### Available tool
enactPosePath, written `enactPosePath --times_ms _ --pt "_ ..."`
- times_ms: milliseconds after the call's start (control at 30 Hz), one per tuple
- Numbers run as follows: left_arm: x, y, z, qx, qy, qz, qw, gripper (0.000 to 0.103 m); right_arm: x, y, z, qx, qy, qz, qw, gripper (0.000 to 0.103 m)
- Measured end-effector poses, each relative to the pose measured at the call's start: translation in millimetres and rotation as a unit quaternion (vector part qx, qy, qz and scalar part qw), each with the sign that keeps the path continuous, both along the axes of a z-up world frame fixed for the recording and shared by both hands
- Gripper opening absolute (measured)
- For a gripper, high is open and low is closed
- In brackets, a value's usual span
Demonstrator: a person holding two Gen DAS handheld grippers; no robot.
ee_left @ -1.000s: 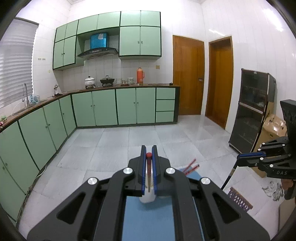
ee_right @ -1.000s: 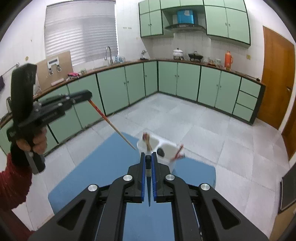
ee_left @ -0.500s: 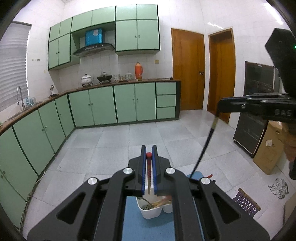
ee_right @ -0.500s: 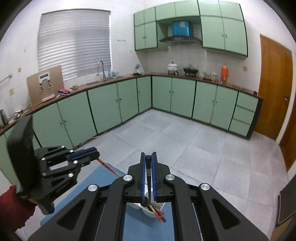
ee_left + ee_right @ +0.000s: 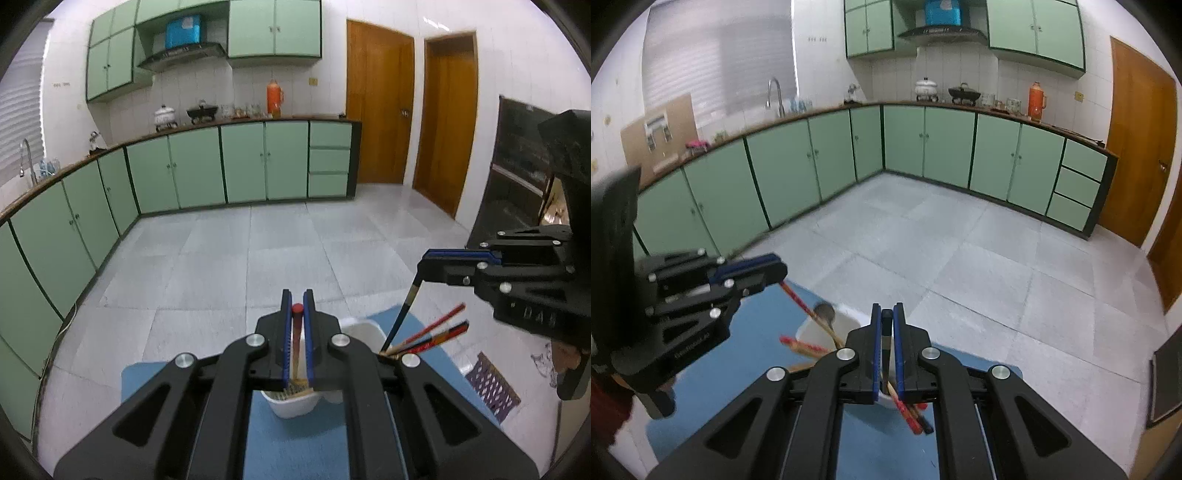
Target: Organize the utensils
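1. You work in a kitchen: tiled floor (image 5: 280, 251), green cabinets (image 5: 221, 166) under an L-shaped counter, two wooden doors (image 5: 380, 122), a dark cupboard (image 5: 517, 177) at right. Blinds and a tap show in the right wrist view. The floor is bare, so nothing crowds your reach.
2. The mat (image 5: 746, 354) is blue and flat and lies on a raised surface; its edges are partly hidden by your tools. It marks the work area and carries the holder.
3. The holder (image 5: 364, 330) is a white divided tub on the mat, right under both claws. This is the task's target; I judge you hold both tools over it to drop utensils in upright.
4. Left gripper (image 5: 297, 332) is clenched on a red-tipped chopstick (image 5: 296, 332), which slants down into the nearer compartment. Holding it by the top end lets the low end go in first.
5. Right gripper (image 5: 887, 347) is clenched on a dark chopstick (image 5: 400, 317), which hangs steeply with its low end at the far compartment.
6. Loose chopsticks (image 5: 436, 334) already lean out of the holder, red and dark ends up. A spoon (image 5: 824, 312) stands in the left compartment in the right wrist view.
7. My guess: both sticks are about to be let go; watch that they do not snag the leaning ones.
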State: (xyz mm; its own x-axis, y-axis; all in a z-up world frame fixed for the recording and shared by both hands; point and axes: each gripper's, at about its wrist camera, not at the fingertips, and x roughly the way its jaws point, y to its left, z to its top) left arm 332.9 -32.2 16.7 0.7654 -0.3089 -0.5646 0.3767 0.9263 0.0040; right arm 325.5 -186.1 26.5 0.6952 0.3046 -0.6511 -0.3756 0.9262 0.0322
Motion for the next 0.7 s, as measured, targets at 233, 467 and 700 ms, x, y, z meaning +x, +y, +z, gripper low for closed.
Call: enactPosePath --times_ms 233,467,700 --pt "-4.7 18.0 -6.5 -0.009 0.010 0.010 0.9999 0.027 -12.8 -7.3 -8.4 -0.004 0.004 -0.018 1.000 0.016" --pt "-45.3 50.2 16.2 -0.033 -0.034 0.045 0.9979 0.063 -60.5 -33.6 19.1 0.014 -0.047 -0.057 0.997 0.058" --pt "-105.1 62.5 22.4 -0.044 -0.066 0.087 0.9931 0.089 -128.9 -45.9 20.0 0.031 -0.076 -0.092 0.992 0.085"
